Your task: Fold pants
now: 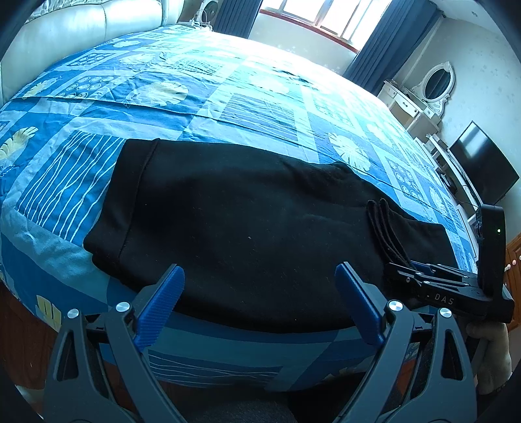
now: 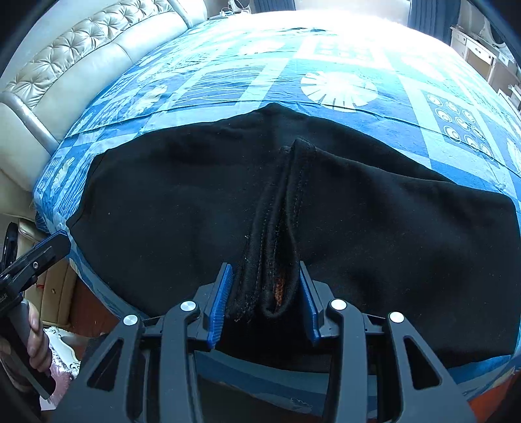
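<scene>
**Right wrist view: black pants between the blue pads**

Right wrist view shows the right gripper point(image 2: 265, 302) at the bottom middle of the frame. Its two blue pads point(image 2: 221, 302) stand a little apart. A bunched fold of the black pants point(image 2: 162, 208) sits between them. The fold looks loose, and I cannot tell if the pads press on it. Past the gripper, the pants spread wide across the middle of the frame, flat on the blue bed cover point(image 2: 342, 58). At the lower left edge, a hand point(image 2: 35, 345) holds the other tool.

Left wrist view shows the left gripper point(image 1: 260, 299) at the bottom middle. Its blue pads point(image 1: 162, 302) stand wide apart with nothing gripped. Their tips hang over the near edge of the pants point(image 1: 228, 221). The pants lie just past them, across the middle of the frame. The right gripper point(image 1: 423, 283) sits at the lower right, by the folded hem. Farther up, the bed cover point(image 1: 195, 81) runs toward the window point(image 1: 325, 16).
</scene>
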A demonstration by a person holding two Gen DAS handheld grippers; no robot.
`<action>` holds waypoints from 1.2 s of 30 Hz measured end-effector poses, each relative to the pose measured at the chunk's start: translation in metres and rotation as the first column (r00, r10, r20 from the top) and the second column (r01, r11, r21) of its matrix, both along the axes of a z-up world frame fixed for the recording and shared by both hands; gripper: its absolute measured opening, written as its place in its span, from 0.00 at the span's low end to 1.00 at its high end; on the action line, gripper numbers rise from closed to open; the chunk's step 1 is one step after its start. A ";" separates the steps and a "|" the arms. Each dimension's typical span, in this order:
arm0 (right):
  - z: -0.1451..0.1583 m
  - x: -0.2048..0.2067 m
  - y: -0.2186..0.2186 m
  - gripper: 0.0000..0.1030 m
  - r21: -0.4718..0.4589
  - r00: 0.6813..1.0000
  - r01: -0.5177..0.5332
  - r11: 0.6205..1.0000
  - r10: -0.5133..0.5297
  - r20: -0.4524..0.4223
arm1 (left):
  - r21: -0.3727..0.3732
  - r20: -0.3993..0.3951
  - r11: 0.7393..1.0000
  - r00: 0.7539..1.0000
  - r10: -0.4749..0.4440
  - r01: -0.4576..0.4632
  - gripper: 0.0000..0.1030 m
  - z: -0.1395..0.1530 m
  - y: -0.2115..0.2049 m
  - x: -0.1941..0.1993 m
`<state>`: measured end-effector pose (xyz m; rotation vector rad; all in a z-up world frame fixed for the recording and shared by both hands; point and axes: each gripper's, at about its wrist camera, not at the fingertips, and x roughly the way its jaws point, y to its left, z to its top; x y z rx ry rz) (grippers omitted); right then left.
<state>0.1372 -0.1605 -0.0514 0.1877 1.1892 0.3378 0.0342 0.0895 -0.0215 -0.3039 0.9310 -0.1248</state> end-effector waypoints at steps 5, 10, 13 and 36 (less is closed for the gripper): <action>0.007 -0.009 0.002 0.42 0.044 1.000 0.002 0.999 -0.003 0.019 | 0.008 -0.001 1.000 1.000 -0.007 0.007 0.91 0.000 -0.003 -0.001; 0.031 -0.025 -0.007 0.46 0.135 0.994 -0.067 0.989 0.055 0.091 | 0.010 -0.009 1.000 1.000 -0.010 0.011 0.91 -0.003 -0.003 -0.001; 0.047 -0.028 -0.040 0.47 0.200 0.991 -0.054 0.978 0.028 0.131 | 0.011 -0.015 1.000 1.000 -0.014 0.014 0.91 -0.005 -0.003 0.000; -0.111 0.019 -0.298 0.20 0.564 0.830 0.550 0.616 -0.478 -0.288 | -0.007 -0.056 0.998 0.997 -0.055 0.055 0.91 -0.017 -0.021 -0.002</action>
